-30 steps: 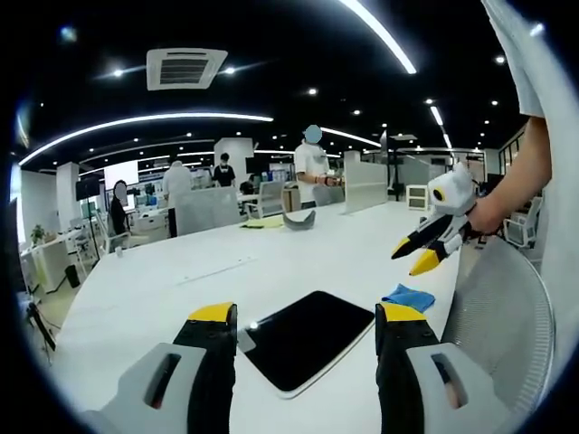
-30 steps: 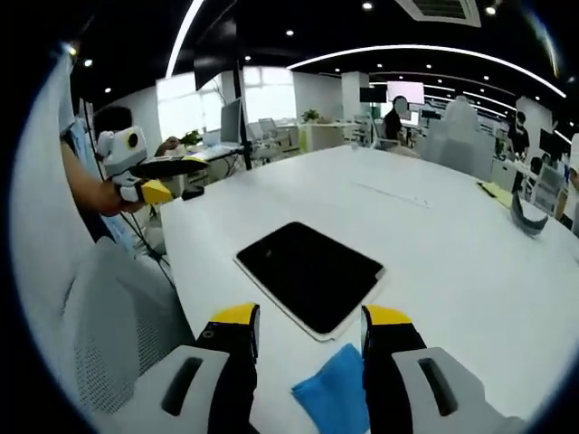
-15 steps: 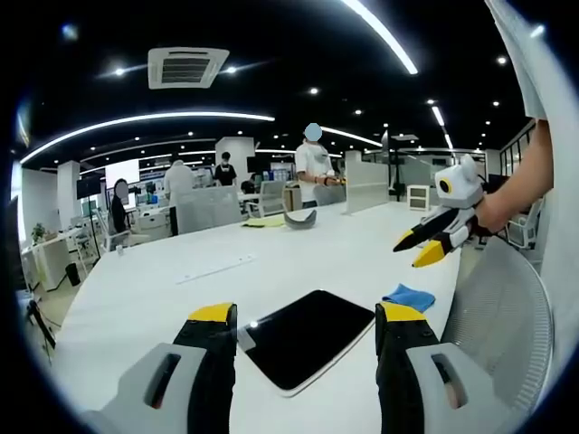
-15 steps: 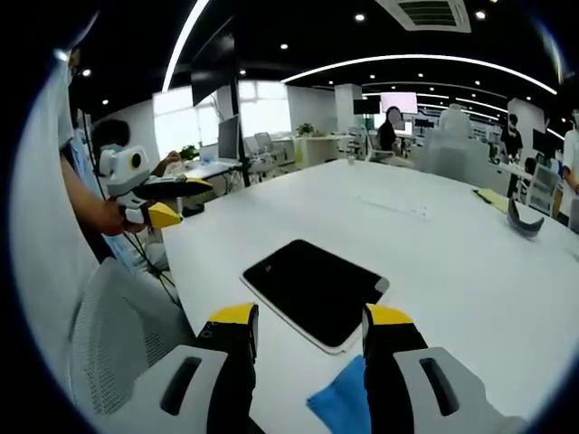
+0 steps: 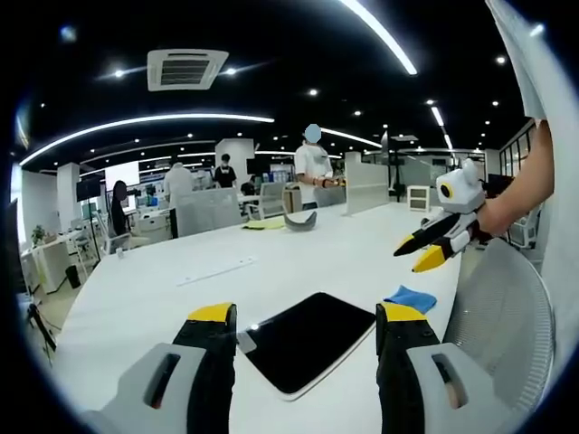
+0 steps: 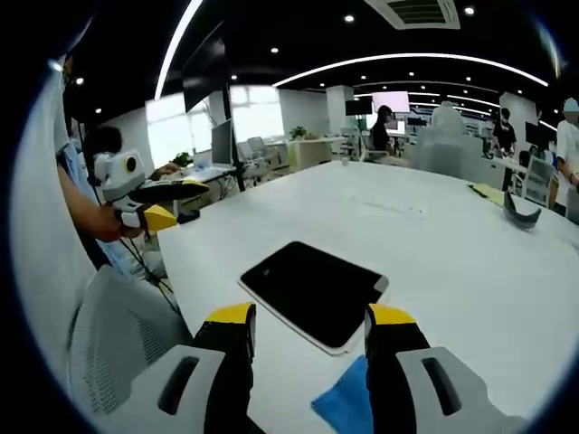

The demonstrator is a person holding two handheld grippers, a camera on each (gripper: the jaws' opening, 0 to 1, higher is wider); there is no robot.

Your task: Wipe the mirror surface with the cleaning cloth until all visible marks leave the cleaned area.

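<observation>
A dark rectangular mirror (image 5: 308, 340) (image 6: 314, 291) with a white rim lies flat on the white table (image 5: 271, 271) near its front edge. A blue cleaning cloth (image 5: 408, 297) (image 6: 345, 409) lies on the table beside the mirror. My left gripper (image 5: 308, 315) hangs open above the mirror with nothing between its yellow tips. My right gripper (image 6: 309, 316) is open too, held above the cloth and the mirror's near side. In the left gripper view the right gripper (image 5: 423, 250) shows at the right in a hand; in the right gripper view the left gripper (image 6: 163, 204) shows at the left.
A grey mesh chair back (image 5: 502, 312) (image 6: 118, 334) stands by the table edge. A grey curved object (image 5: 299, 220) (image 6: 522, 215) and a yellow sheet (image 5: 262, 221) lie far across the table. Several people stand among desks behind.
The right gripper has risen a little and drawn back, so the cloth sits lower in its view. The left gripper has barely moved.
</observation>
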